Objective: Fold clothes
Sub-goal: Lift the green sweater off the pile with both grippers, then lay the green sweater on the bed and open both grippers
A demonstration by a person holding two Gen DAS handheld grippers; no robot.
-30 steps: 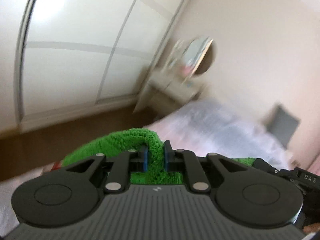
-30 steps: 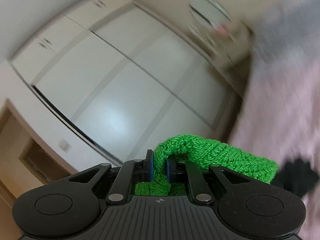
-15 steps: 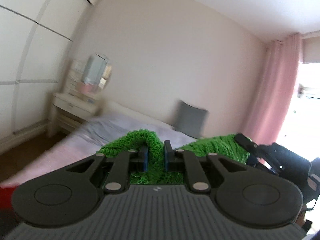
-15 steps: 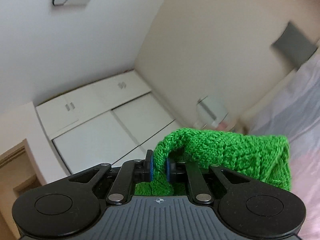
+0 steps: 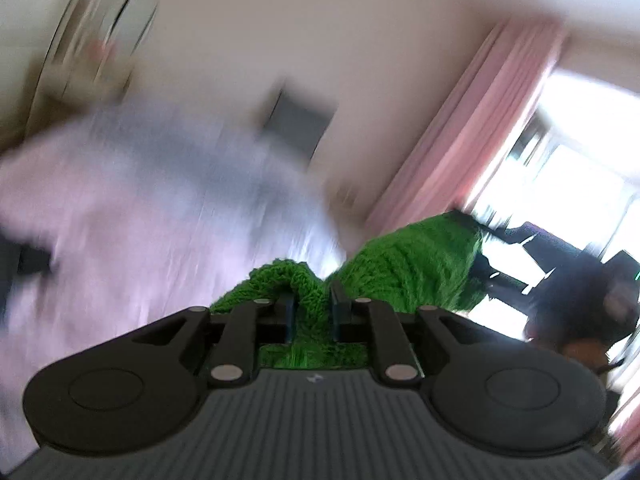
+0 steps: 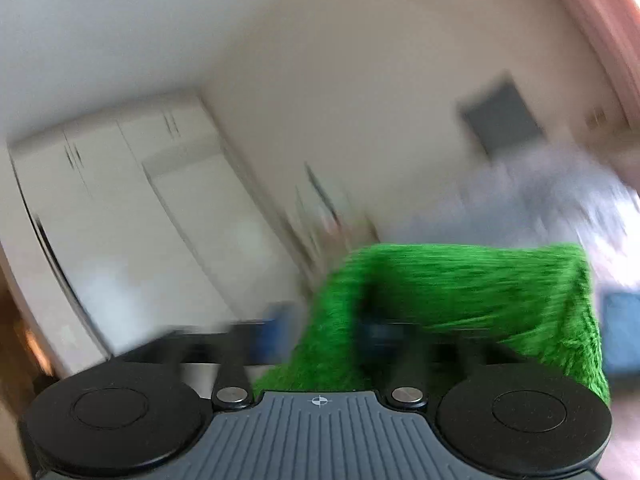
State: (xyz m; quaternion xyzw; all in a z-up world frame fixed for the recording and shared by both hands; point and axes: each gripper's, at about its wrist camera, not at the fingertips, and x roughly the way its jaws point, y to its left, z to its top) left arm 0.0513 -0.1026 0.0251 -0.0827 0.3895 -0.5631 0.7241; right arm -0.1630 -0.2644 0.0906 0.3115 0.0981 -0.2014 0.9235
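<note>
while the left claw clamps the green knit, the right claw's grip (blurred) is unclear.

One green knit garment, two tongs, one bed.

In the right wrist view, motion blur smears the right gripper, and the green knit garment drapes over its fingers, so whether they clamp the cloth cannot be told. Ahead of the left gripper, the bed and the grey pillow are streaked. To its right, a dark shape against the bright window is too blurred to identify.
</note>
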